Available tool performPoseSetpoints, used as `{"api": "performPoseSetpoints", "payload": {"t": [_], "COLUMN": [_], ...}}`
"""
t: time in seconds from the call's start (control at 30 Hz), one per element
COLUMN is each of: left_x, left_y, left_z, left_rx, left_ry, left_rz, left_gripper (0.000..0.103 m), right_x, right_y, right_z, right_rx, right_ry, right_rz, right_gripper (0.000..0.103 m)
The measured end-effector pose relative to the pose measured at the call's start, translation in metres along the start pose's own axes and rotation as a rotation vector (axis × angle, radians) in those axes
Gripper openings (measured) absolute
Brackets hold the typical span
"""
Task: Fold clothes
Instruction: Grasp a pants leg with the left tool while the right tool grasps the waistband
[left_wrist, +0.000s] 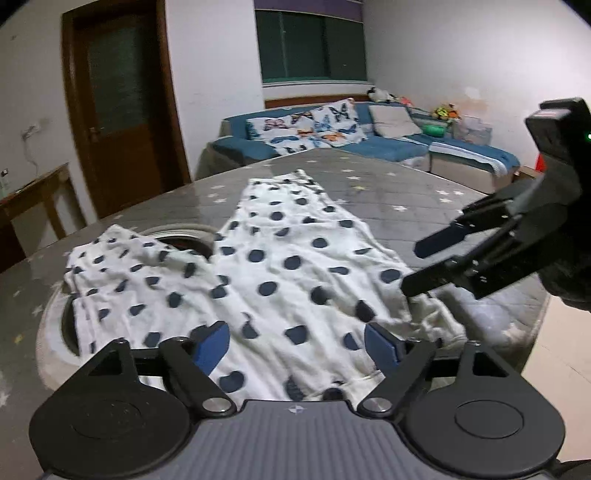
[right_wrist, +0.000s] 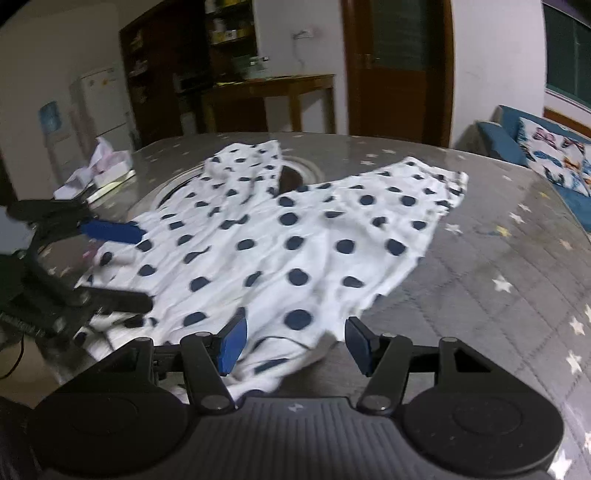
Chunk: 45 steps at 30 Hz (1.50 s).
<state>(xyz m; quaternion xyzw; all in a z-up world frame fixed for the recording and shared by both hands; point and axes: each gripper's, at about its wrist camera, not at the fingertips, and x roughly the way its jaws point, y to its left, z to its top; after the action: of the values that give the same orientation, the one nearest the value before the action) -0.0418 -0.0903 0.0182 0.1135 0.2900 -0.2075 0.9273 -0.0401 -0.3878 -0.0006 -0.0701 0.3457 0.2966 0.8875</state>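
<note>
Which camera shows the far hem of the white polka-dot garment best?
The right wrist view: the far hem of the white garment with dark blue dots lies unobstructed on the grey star-patterned table cover. The left wrist view shows that hem smaller and foreshortened.

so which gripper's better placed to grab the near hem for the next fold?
Probably right. The right gripper is open with the polka-dot garment's near edge between its fingers. The left gripper is open too, over the cloth's middle.

Home living room: blue sofa (left_wrist: 369, 144) with cushions, wooden door (left_wrist: 122, 99), fridge (right_wrist: 103, 107), shelves (right_wrist: 192, 55).
</note>
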Motion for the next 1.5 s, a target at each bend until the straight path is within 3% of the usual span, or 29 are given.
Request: {"api": "performPoseSetpoints", "payload": {"t": [0.37, 0.67, 0.8, 0.93, 1.13, 1.33, 1.5], "left_x": [0.014, 0.014, 0.012, 0.012, 0.016, 0.017, 0.016], "left_y": [-0.004, 0.0, 0.003, 0.009, 0.013, -0.006, -0.032], "left_z": [-0.001, 0.004, 0.008, 0.008, 0.007, 0.009, 0.014], "left_rx": [-0.005, -0.02, -0.028, -0.043, -0.057, -0.008, 0.075], "left_ry": [0.04, 0.024, 0.012, 0.006, 0.02, 0.023, 0.002], "left_rz": [0.015, 0.022, 0.022, 0.036, 0.044, -0.035, -0.135], "left_gripper": [0.103, 0.103, 0.103, 0.103, 0.103, 0.103, 0.103], "right_x": [0.01, 0.012, 0.022, 0.032, 0.026, 0.02, 0.017], "right_y": [-0.006, 0.0, 0.002, -0.003, -0.012, -0.029, -0.043], "right_z": [-0.01, 0.011, 0.01, 0.0, -0.005, 0.002, 0.016], "right_rx": [-0.005, -0.04, -0.043, -0.045, -0.012, 0.077, 0.054], "right_ry": [0.047, -0.013, -0.001, 0.045, 0.039, 0.021, 0.018], "right_rz": [-0.043, -0.05, -0.054, -0.087, -0.093, -0.06, -0.124], "right_gripper": [0.061, 0.069, 0.078, 0.081, 0.085, 0.087, 0.085]}}
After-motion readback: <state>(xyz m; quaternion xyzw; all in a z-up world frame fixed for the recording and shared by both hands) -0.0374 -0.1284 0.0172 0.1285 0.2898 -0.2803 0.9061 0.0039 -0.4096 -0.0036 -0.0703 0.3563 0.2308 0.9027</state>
